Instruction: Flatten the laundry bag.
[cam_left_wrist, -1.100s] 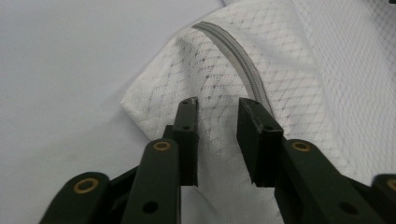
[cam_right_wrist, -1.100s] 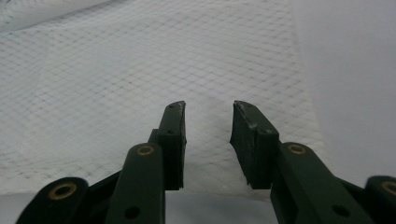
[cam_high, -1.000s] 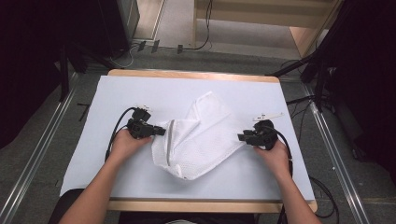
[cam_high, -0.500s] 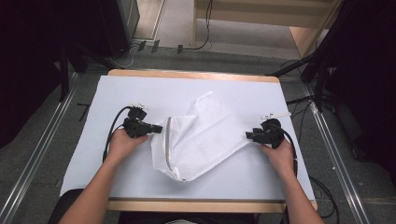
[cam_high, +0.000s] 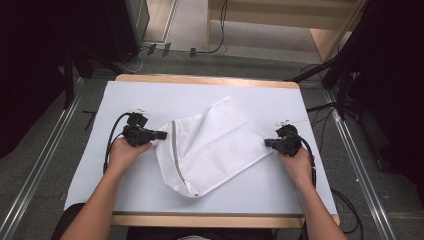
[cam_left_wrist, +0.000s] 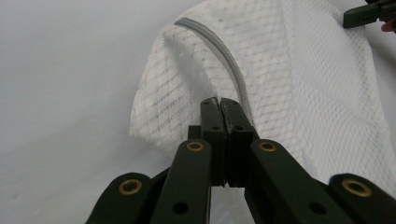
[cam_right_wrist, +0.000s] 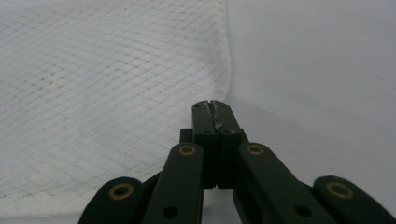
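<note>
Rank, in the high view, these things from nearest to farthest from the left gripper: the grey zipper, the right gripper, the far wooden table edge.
From the left gripper:
1. Grey zipper, just beside it on the mesh laundry bag.
2. Far wooden table edge, beyond it.
3. Right gripper, across the bag.

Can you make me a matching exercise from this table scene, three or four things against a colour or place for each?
Things:
1. mesh bag
2. zipper
3. left gripper
4. right gripper

Descriptions:
A. grey strip along one edge of the bag
B. black, at the bag's right corner
C. white, lying mid-table
D. black, at the bag's zipper end

Pairs: 1-C, 2-A, 3-D, 4-B
</note>
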